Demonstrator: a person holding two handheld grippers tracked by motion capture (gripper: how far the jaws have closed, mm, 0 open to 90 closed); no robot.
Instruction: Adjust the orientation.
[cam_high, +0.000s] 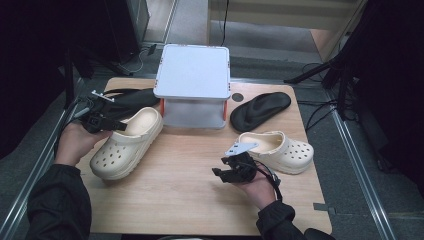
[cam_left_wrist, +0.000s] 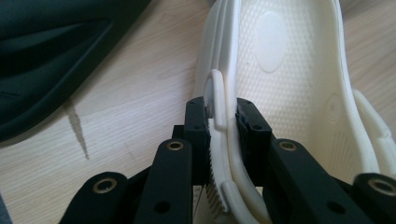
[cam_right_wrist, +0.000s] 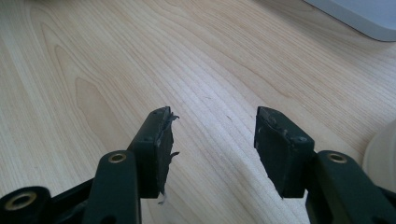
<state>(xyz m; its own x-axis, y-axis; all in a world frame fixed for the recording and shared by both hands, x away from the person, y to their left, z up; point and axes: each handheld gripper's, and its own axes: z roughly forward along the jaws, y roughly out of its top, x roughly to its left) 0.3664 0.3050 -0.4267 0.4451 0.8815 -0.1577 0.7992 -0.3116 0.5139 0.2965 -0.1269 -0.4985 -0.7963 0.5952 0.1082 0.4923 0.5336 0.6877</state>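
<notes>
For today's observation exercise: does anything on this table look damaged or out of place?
The right gripper has frayed, torn pad edges, seen in its own view. The two cream clogs and the black sandals lie scattered, not paired.

I am working at a light wooden table (cam_high: 200, 200) standing on grey floor (cam_high: 350, 165), with metal rails (cam_high: 357, 165) running along both sides. Darkness is swallowing the room's left and right edges. Black cables (cam_high: 320, 112) are trailing over the floor at right, and pale wooden furniture (cam_high: 285, 15) is showing behind.
</notes>
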